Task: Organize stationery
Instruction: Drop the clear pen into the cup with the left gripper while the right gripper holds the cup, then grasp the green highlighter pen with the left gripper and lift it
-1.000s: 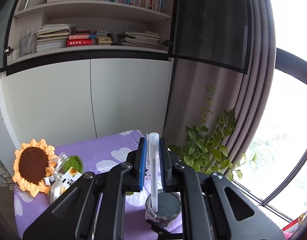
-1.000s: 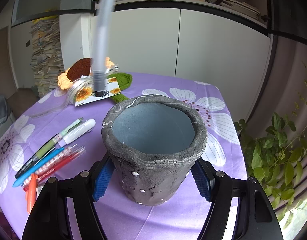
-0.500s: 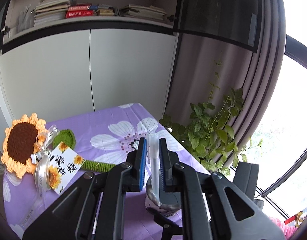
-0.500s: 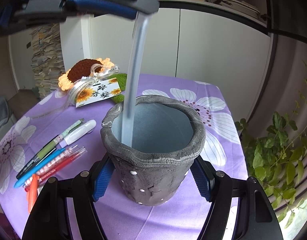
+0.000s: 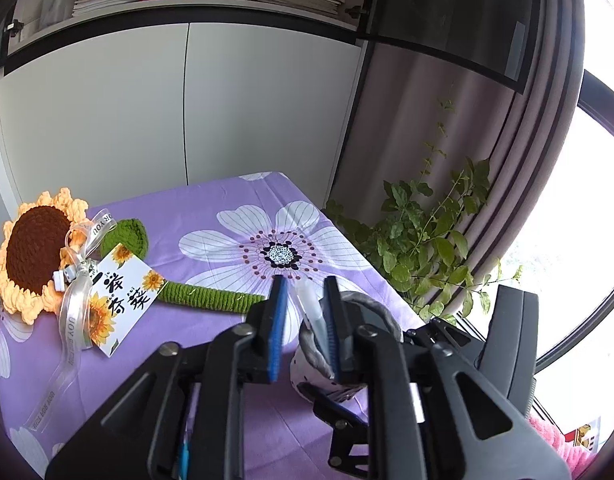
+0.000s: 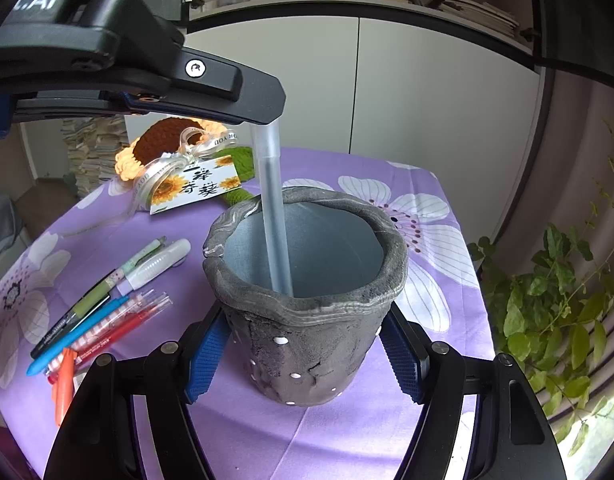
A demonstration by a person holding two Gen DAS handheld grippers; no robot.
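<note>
Room: white cabinets under book shelves, curtain and plant at 3 o'clock. Surface: table [image 6: 435, 216] in purple floral cloth.

Item 1. Pot [image 6: 307, 300], grey, upright on the cloth. Right gripper [image 6: 307, 356] was clenched on its sides, blue pads touching both walls (likely to steady it against tipping while pens go in).

Item 2. Pen [image 6: 273, 216], translucent, standing inside the pot, leaning toward its 9 o'clock rim. Left gripper [image 5: 303, 328] stood above it with jaws parted, the pen's top resting against the right pad only; grip released. Half a second earlier those pads pinched the pen and its tip was just entering the mouth; it has since sunk deeper.

Item 3. Loose pens [image 6: 103, 312], fanned on the cloth at the pot's 9 o'clock, not yet stowed. By this count the task was barely begun.

Item 4. Crochet sunflower [image 5: 39, 252] with card, at 10 o'clock, untouched.
</note>
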